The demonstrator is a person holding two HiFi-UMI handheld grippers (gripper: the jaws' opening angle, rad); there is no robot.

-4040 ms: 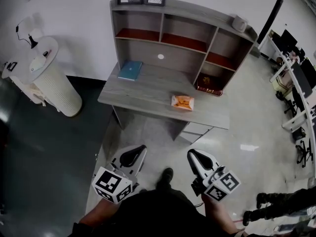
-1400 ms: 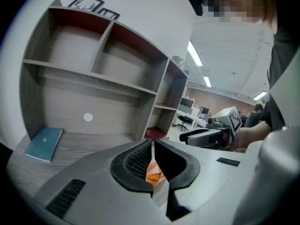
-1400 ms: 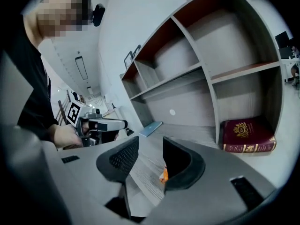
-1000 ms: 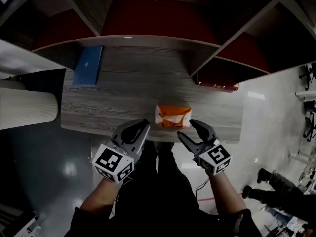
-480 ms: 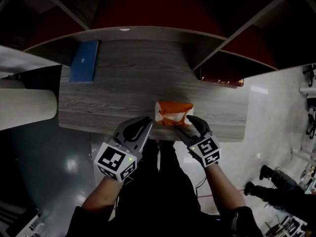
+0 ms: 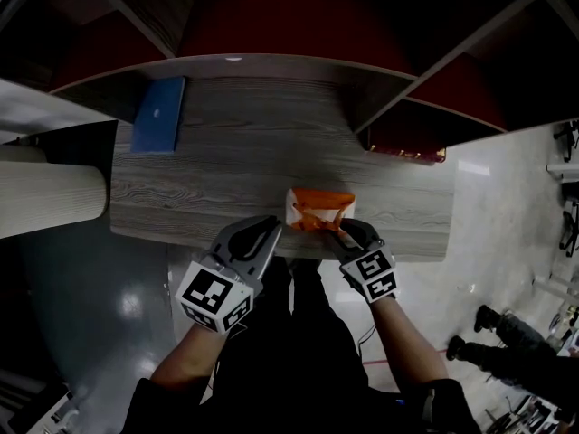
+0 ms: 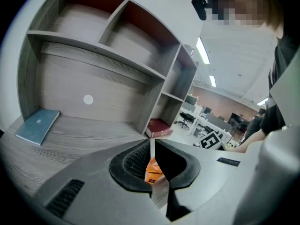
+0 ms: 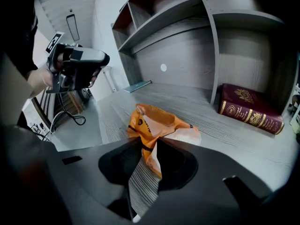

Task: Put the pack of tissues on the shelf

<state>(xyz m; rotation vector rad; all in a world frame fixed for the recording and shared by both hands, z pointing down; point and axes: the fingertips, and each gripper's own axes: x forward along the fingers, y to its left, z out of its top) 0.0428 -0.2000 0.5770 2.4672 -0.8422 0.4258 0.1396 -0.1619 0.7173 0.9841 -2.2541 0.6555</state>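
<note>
The orange and white pack of tissues (image 6: 321, 208) lies near the front edge of the grey wooden desk (image 6: 235, 152). My right gripper (image 6: 342, 233) reaches it from the front, its jaws closing. In the right gripper view the near edge of the pack (image 8: 159, 125) is pinched between the right gripper (image 8: 149, 142) pads. My left gripper (image 6: 262, 233) hovers just left of the pack at the desk's edge, jaws together and holding nothing. A sliver of the pack (image 7: 152, 170) shows through the left gripper (image 7: 152, 146). The shelf (image 6: 271, 25) compartments rise behind the desk.
A blue book (image 6: 158, 116) lies at the desk's back left. A dark red book (image 8: 251, 109) lies in the lower right shelf compartment. A white ribbed cylinder (image 6: 45, 197) stands left of the desk. A person's legs (image 6: 507, 351) are on the floor at the right.
My right gripper moved forward onto the pack's near edge and its jaws came in on it. The left gripper stayed almost still by the desk's edge.
</note>
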